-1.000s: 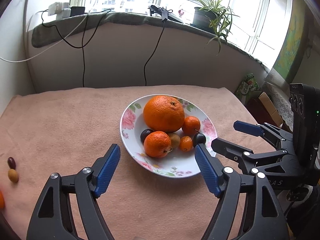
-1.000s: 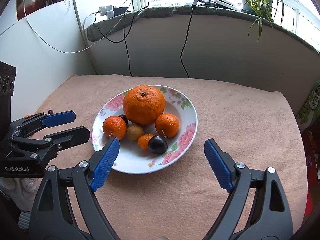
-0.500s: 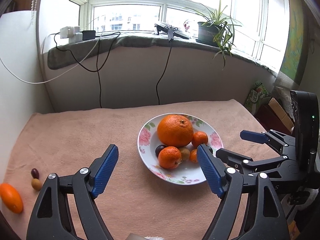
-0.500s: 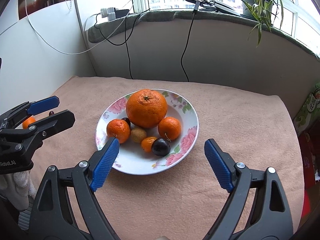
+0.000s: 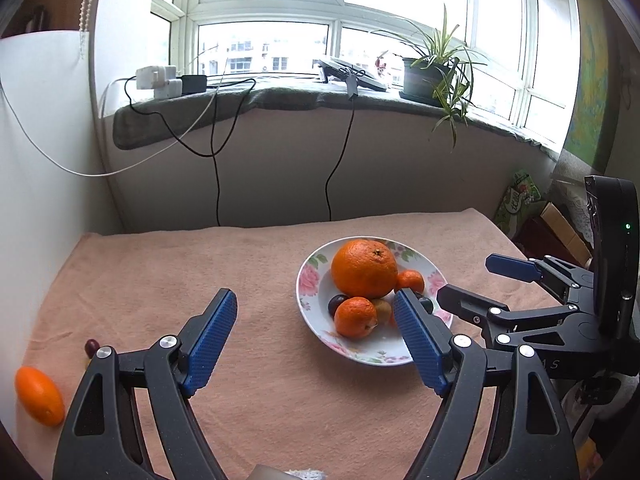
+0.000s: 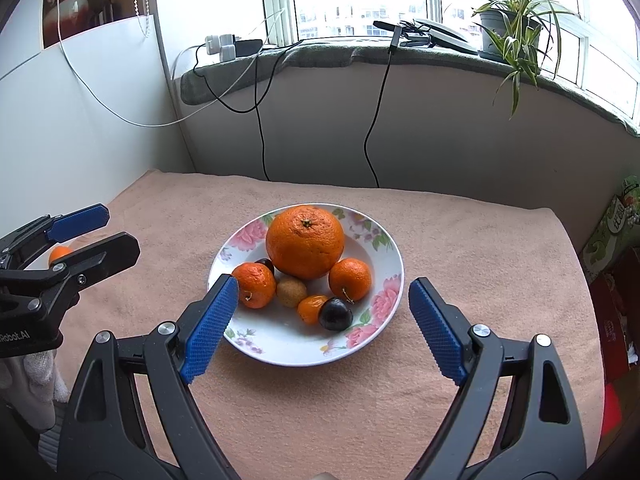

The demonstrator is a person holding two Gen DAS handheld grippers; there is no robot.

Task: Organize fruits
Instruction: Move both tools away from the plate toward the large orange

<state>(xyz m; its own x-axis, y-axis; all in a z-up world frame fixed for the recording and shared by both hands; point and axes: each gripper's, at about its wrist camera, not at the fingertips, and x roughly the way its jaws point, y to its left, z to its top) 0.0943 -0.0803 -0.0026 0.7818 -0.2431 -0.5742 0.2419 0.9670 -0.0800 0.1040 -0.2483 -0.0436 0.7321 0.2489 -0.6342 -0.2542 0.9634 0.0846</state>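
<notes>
A flowered plate (image 6: 280,344) on the peach cloth holds a big orange (image 6: 305,241), two tangerines (image 6: 256,285), a brown kiwi (image 6: 291,292), a small orange fruit and a dark plum (image 6: 335,314). My right gripper (image 6: 323,282) hovers open just in front of the plate, nothing between its blue pads. My left gripper (image 5: 314,294) is open and empty too, left of the plate (image 5: 309,285) and above the cloth. An oval orange fruit (image 5: 39,395) and a small dark fruit (image 5: 91,346) lie on the cloth at the far left.
The cloth-covered table (image 5: 168,272) ends at a white wall on the left and a grey wall behind. Cables hang from the sill (image 5: 248,96), which bears a potted plant (image 5: 432,76). Boxes and a green packet (image 6: 616,220) stand off the right edge.
The left gripper has risen and swung left, so the plate has slid right in its view and the oval orange fruit has come into sight. The right gripper has stayed put.
</notes>
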